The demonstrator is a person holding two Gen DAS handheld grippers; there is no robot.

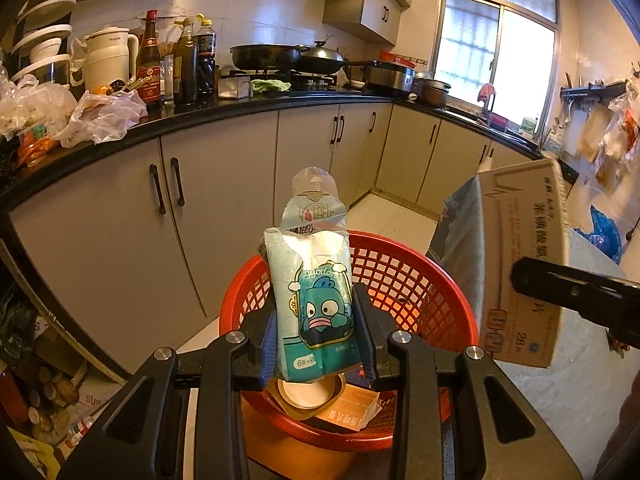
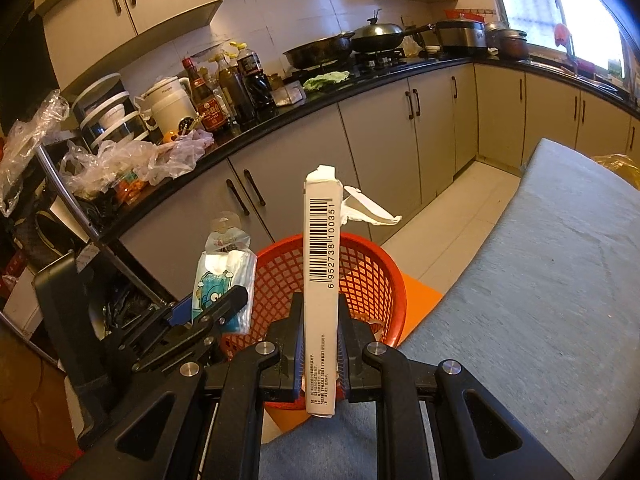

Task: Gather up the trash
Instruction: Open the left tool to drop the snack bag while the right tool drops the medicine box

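My left gripper (image 1: 316, 340) is shut on a tissue pack wrapper (image 1: 310, 300) printed with a blue cartoon fish, held upright over the red mesh basket (image 1: 420, 280). My right gripper (image 2: 320, 340) is shut on a flat cardboard box (image 2: 322, 264) with a barcode, standing on edge above the same red mesh basket (image 2: 360, 276). That cardboard box (image 1: 524, 256) hangs at the right in the left wrist view. From the right wrist view, the left gripper (image 2: 216, 312) and its tissue pack wrapper (image 2: 222, 276) are to the left of the basket. Inside the basket lie a gold foil tray (image 1: 308, 394) and an orange carton (image 1: 352, 408).
A black countertop (image 1: 224, 108) crowded with bottles, a white kettle (image 1: 106, 60), pans and plastic bags runs along grey cabinets (image 1: 224, 188). A grey-topped table (image 2: 532, 280) lies to the right of the basket. Cluttered shelves stand at the left. The floor past the basket is tiled.
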